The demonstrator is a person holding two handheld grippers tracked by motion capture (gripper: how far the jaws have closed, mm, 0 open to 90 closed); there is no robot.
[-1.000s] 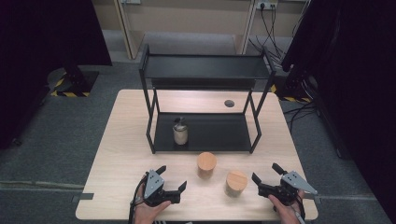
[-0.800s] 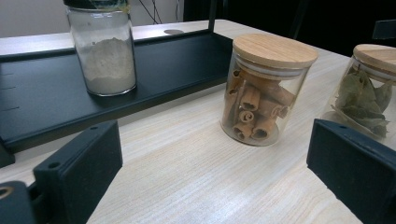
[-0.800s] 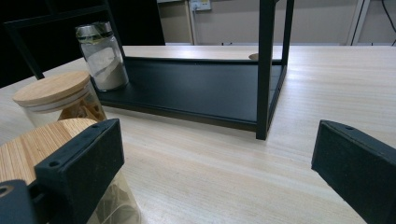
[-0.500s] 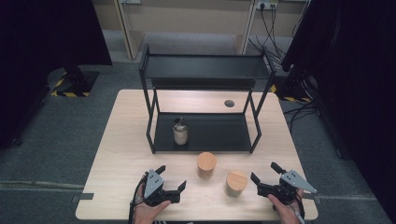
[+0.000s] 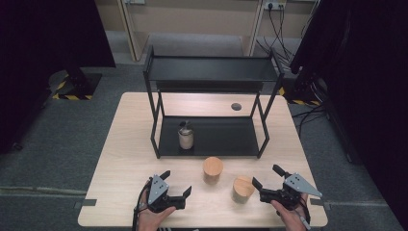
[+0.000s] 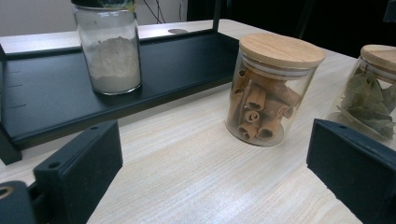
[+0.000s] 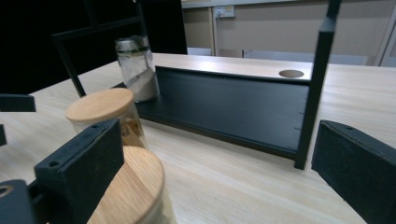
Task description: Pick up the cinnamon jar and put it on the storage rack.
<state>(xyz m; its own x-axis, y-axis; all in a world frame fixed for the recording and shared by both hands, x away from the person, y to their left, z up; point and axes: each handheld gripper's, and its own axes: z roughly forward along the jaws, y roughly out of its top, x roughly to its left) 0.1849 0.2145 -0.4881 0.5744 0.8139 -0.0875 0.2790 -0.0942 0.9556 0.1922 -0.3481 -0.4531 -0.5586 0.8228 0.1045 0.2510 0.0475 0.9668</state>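
High view: a rectangular light wooden table (image 5: 125,159) carries a black metal two-tier shelf rack (image 5: 211,72) across its rear half; the front half lies bare apart from two jars. Open tabletop runs to the left and right of the rack legs and along the whole near edge.

The rack's lower tray (image 6: 42,98) holds a clear glass jar of pale powder with a dark lid (image 5: 185,136) at its left end; the rest of the tray is unoccupied.

A clear glass jar of cinnamon sticks with a round wooden lid (image 5: 212,170) stands on the table just in front of the rack's front edge. A second glass jar with a wooden lid, holding dried leaves (image 5: 243,189), stands nearer the front edge, to the right of the first, apart from it.

The left gripper (image 5: 178,192) rests near the front edge, jaws spread, holding nothing, pointed toward the cinnamon jar with bare tabletop between. The right gripper (image 5: 267,176) sits just beside the leaf jar, jaws spread and empty.
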